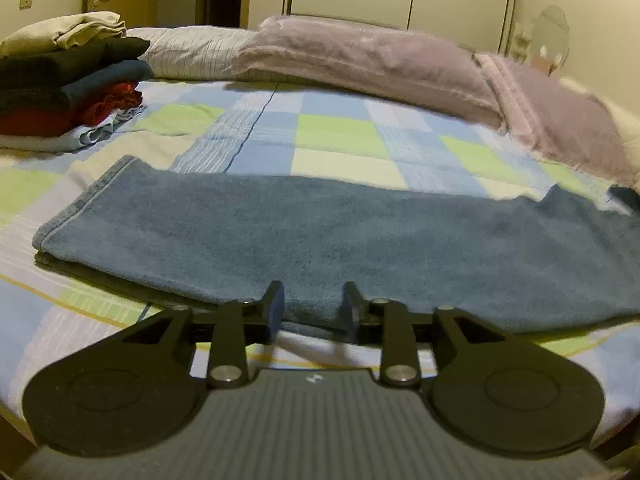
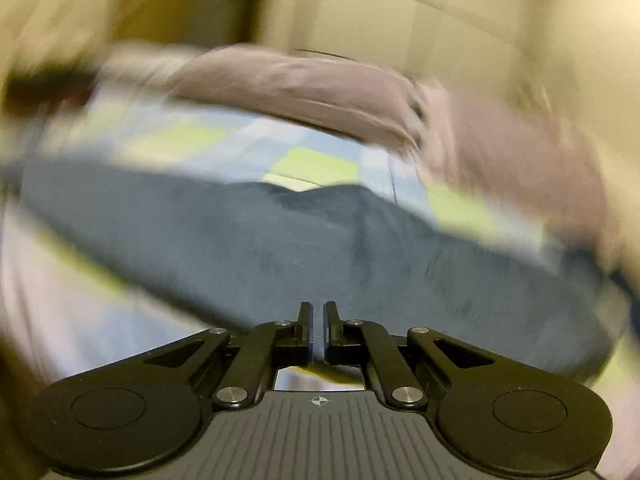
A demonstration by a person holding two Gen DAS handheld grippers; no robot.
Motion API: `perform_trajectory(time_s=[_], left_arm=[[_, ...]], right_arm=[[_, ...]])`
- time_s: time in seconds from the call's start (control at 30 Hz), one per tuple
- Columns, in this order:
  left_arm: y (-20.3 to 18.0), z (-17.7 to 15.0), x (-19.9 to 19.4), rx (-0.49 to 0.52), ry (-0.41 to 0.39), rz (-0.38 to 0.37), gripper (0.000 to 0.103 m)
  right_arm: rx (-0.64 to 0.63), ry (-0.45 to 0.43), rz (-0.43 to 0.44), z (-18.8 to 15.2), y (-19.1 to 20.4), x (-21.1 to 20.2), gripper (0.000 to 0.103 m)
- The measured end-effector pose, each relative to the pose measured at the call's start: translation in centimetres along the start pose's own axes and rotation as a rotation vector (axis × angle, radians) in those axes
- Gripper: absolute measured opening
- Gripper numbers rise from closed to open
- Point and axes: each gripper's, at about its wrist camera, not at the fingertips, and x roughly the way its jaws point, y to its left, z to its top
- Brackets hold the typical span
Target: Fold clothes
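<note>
Left hand-held gripper parted, empty, at folded blue towel near edge.

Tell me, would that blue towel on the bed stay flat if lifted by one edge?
Probably not. The blue towel lies limp in folded layers on the checked bedspread, so it would likely droop and unfold. Its thick pile suggests it won't slip easily.

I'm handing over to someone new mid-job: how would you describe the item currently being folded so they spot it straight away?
Start from the bed with the checked blue, green and white cover. Across its near side, in front of the lilac pillows, lies a long blue towel, folded lengthwise. Unlike the stack of folded clothes at the far left, it lies alone, flat, one dusty blue colour.
</note>
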Motion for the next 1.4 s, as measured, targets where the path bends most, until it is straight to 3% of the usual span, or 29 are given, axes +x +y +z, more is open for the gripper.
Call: perform_trajectory(time_s=[0.07,0.13,0.17,0.2,0.23,0.27,0.33,0.43,0.57,0.87,1.4], left_arm=[[-0.2,-0.1,-0.2,-0.02,-0.001,0.02,0.031],[-0.2,0.0,-1.6,-0.037,0.004,0.032,0.03],[-0.1,0.0,-2.4,-0.054,0.0,0.037,0.03],[0.0,-0.2,-3.1,-0.073,0.001,0.038,0.03],[0.1,-0.4,-3.8,-0.092,0.007,0.036,0.031],[0.1,-0.6,-4.6,-0.11,0.014,0.033,0.031],[0.0,-1.1,-5.9,-0.128,0.03,0.037,0.032],[-0.9,-1.8,-7.9,-0.107,0.058,0.051,0.036],[-2.3,-2.3,-10.6,-0.069,0.071,0.115,0.044],[-4.2,-2.9,-16.1,-0.014,0.011,0.114,0.05],[-5.5,-4.0,-22.8,0.04,-0.076,0.115,0.056]], right_arm=[[0.234,0.069,0.018,-0.6,-1.5,1.9,0.003],[0.358,0.063,0.01,-0.5,-1.7,1.0,0.009],[0.411,0.073,0.007,-0.4,-1.6,0.3,0.027],[0.465,0.072,0.008,-0.5,-1.4,-0.6,0.059],[0.509,0.057,0.016,-0.6,-1.1,-1.6,0.071],[0.539,0.038,0.028,-0.7,-0.7,-2.5,0.074],[0.587,0.013,0.049,-0.9,0.0,-4.0,0.074],[0.587,0.047,0.056,-0.9,1.2,-5.3,0.074],[0.553,0.09,-0.006,-1.2,3.1,-7.4,0.074],[0.455,0.056,-0.052,-1.7,6.4,-11.7,0.074],[0.409,-0.025,-0.018,-2.1,8.6,-17.7,0.074]])
